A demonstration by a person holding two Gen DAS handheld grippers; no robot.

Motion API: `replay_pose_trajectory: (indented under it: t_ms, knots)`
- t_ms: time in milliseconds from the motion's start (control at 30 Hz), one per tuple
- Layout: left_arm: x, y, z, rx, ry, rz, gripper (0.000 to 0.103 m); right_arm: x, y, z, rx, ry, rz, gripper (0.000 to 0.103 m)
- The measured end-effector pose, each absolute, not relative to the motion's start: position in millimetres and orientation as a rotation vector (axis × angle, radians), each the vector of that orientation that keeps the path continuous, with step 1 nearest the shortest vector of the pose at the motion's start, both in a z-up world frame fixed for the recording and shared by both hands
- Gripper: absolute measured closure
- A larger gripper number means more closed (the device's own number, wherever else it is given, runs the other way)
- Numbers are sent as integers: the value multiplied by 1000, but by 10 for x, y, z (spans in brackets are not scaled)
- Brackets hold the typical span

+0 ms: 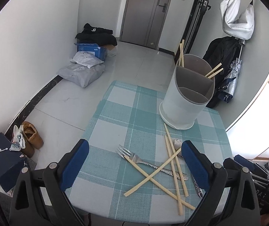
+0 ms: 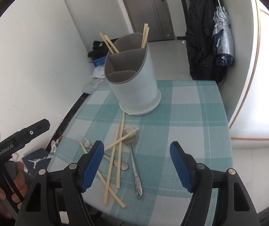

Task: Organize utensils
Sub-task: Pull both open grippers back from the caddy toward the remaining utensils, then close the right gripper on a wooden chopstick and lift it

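Four chopsticks already stand in the holder (image 1: pixel 187 94) while four more (image 1: pixel 172 171), a fork (image 1: pixel 134 157) and a spoon (image 2: pixel 131 135) lie crossed on the checked cloth (image 1: pixel 126 116), both grippers (image 1: pixel 134 165) (image 2: pixel 136 163) gaping empty above them, the spoon seemingly dirty, shown fully only from the right.

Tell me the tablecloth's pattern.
The tablecloth is a teal and pale grey check with thin white lines, clearest in the right wrist view.
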State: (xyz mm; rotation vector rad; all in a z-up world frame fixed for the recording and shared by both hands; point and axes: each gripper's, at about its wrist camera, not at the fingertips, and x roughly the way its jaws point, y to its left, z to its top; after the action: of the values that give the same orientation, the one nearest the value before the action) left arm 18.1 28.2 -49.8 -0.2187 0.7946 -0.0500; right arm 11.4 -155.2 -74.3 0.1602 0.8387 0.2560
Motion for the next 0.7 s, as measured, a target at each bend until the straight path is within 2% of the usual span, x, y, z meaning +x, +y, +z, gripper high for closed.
replay_pose_trajectory:
  t_ms: [300, 433, 533, 567, 700]
  knots:
    - [358, 528, -542, -319, 854, -39, 6, 495, -1197, -1009, 67, 988, 313, 32]
    - [441, 705, -518, -370, 849, 6, 6, 656, -996, -1145, 16, 1051, 353, 47]
    - [479, 844, -520, -409, 847, 46, 6, 776, -890, -1270, -26, 1097, 347, 64]
    - [485, 881, -525, -427, 849, 51, 6, 796, -880, -1291, -31, 1102, 335, 67]
    - [514, 947, -566, -470, 870, 62, 6, 874, -944, -1323, 81, 1128, 330, 67]
